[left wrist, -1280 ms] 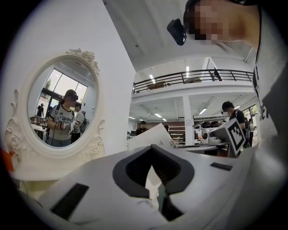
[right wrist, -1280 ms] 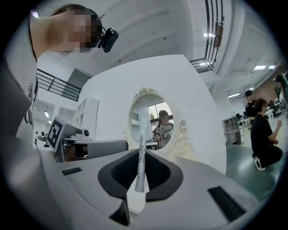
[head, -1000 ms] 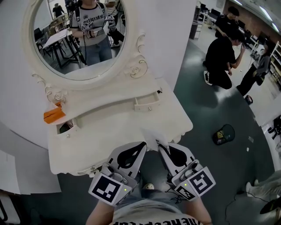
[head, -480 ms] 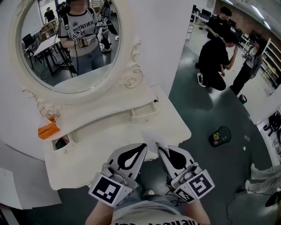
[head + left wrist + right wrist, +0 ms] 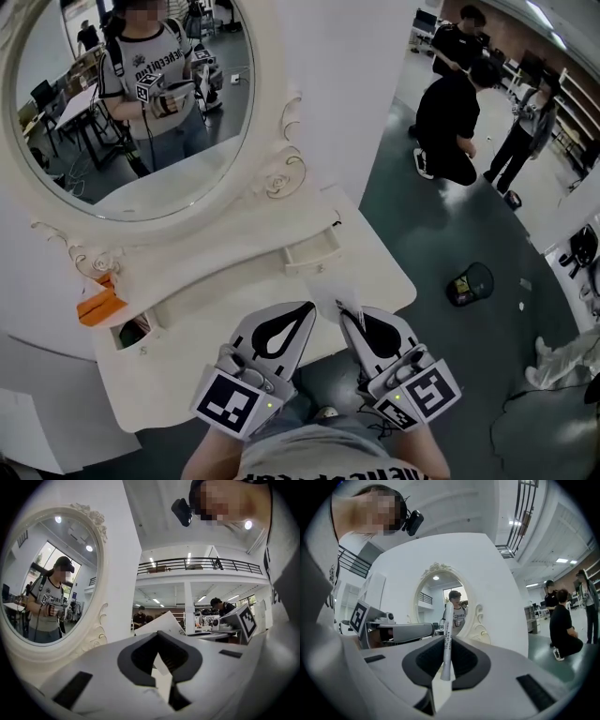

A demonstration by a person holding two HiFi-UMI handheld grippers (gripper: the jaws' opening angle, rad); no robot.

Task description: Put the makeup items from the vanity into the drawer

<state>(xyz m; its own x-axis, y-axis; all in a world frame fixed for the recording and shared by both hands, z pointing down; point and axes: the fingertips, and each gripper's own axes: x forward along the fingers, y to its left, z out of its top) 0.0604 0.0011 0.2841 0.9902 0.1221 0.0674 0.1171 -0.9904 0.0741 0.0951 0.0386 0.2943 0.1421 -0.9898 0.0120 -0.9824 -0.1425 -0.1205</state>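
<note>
Though the right gripper [image 5: 450,641] pinches a white pen [image 5: 448,620], its print is unreadable.

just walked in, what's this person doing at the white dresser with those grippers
A person stands at the white vanity with a gripper in each hand. The right gripper is clamped on a slim white pencil, and the left gripper pinches a flat white sheet. Both are held level at the front edge, neither item in the open drawer yet.

White left gripper [image 5: 302,315] and right gripper [image 5: 345,321], black-lined inside; 1 black-and-white marker cube [image 5: 230,401] at each rear end; behind, grey T-shirt [image 5: 328,461], black lettering.
</note>
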